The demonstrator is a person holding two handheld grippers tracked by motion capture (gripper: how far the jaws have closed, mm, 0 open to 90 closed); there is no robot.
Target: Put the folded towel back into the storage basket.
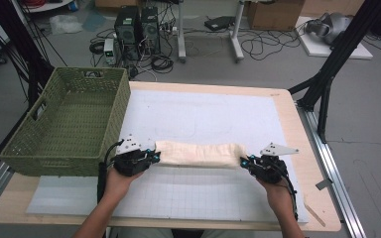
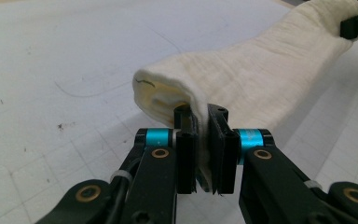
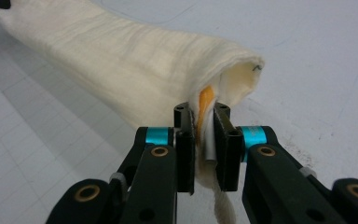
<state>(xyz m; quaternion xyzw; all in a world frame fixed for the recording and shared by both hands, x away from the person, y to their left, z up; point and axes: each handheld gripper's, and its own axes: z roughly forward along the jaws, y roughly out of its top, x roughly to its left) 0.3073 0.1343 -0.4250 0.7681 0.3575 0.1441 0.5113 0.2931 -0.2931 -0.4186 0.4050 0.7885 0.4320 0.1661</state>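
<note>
High view: a folded cream cloth is seen lying as a long roll across the white gridded mat on the wooden table, parallel to the near edge. Its left end is clamped by the left gripper and its right end by the right gripper; each gripper is held in one of the person's hands.

Left gripper view: the jaws are closed tight on the cloth's folded edge, with fabric pinched between the pads. The roll's open end is seen just beyond the jaw tips.

Right gripper view: the jaws are likewise pressed together on the cloth's edge layers; an orange patch is visible inside the fold, just above the jaw tips.

A green woven basket is placed at the table's left side, just beside the left gripper, with nothing seen inside. Computer towers and cables are noted on the floor behind.
</note>
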